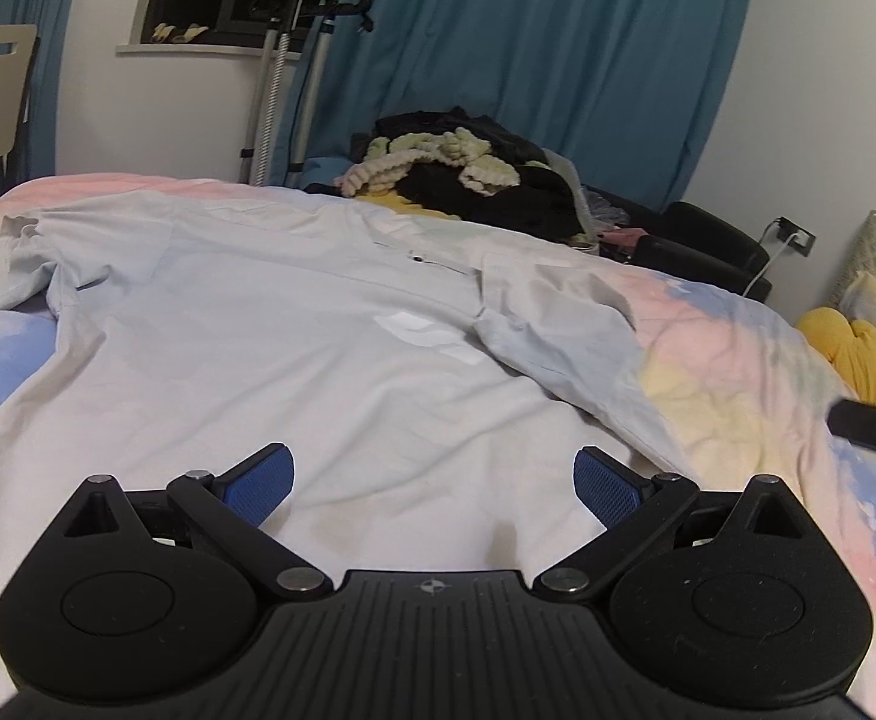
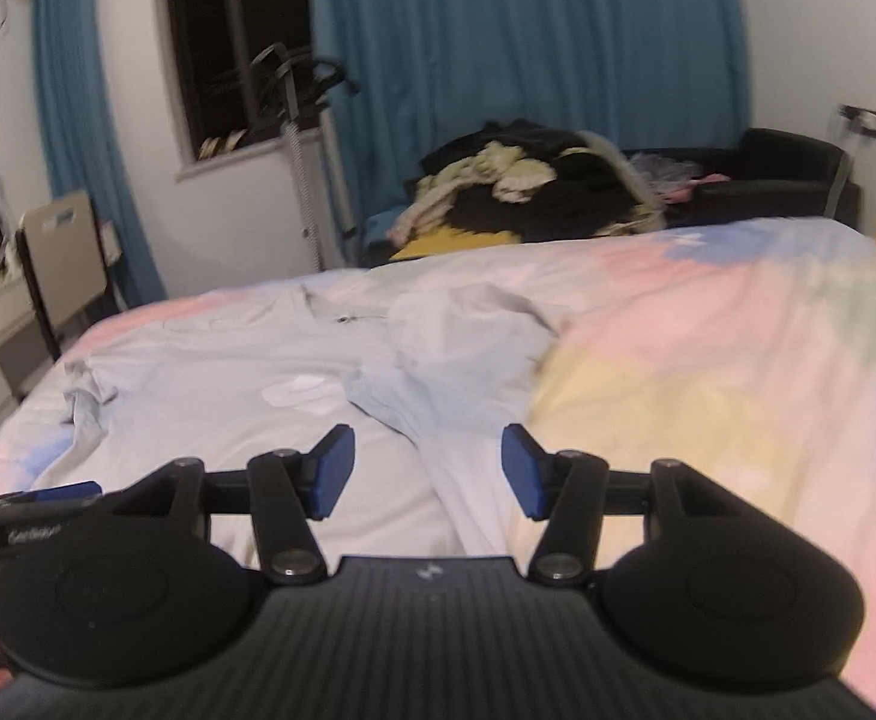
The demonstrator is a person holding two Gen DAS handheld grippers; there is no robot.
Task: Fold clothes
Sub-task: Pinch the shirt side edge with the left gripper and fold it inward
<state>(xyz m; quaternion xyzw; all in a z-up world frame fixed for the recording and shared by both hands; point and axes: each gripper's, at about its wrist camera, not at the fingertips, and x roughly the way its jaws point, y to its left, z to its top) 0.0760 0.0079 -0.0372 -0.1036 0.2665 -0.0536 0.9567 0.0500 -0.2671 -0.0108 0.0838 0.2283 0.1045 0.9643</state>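
Hovering wide open, both grippers [image 1: 434, 483] [image 2: 427, 471] hold nothing above the shirt [image 1: 270, 336].

The bed's [image 1: 738, 360] right side lies bare beside the spread shirt [image 1: 258, 348], open to a gripper. A clothes pile [image 1: 468, 180] crowds its far edge; a yellow cushion [image 1: 864, 354] sits off the right edge.

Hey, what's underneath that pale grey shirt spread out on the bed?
The shirt lies on a pastel patchwork bedcover, which shows pink, yellow and blue around its edges. Whatever lies directly beneath the shirt is covered.
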